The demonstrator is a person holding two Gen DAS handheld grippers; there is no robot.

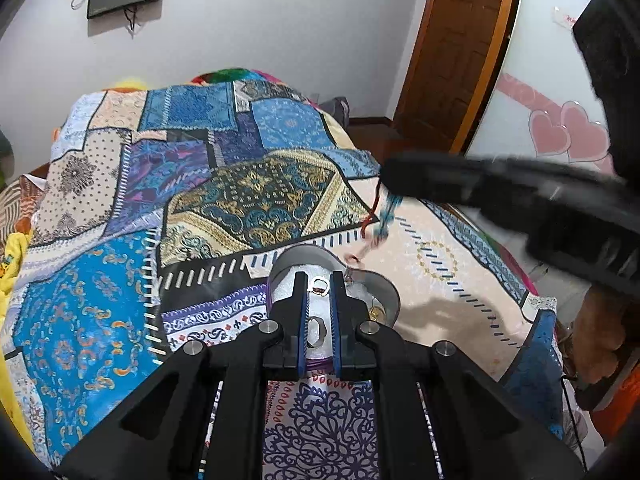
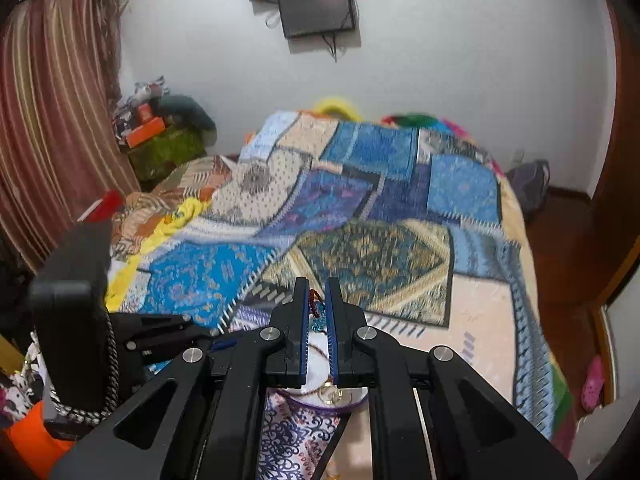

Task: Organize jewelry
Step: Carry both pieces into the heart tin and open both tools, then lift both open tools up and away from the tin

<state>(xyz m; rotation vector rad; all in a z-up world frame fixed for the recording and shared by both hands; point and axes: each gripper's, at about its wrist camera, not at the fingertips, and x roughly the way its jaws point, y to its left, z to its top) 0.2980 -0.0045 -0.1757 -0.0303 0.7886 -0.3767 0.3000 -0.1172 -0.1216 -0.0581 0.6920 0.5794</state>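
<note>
dangling limp from the closed right gripper (image 2: 318,307) above the box (image 1: 376,286) on the bed, bracelet (image 1: 384,216) looks light and soft, best pinched mid-cord; left gripper (image 1: 320,286) closed, empty.

My heart-shaped box (image 1: 384,292) lay open on the bedspread, grey-rimmed with a white lining, a small ring (image 1: 320,285) and a gold piece (image 1: 376,312) resting inside. A blue beaded bracelet (image 1: 386,216) with a red cord (image 1: 370,216) dangled above it, hanging slack
</note>
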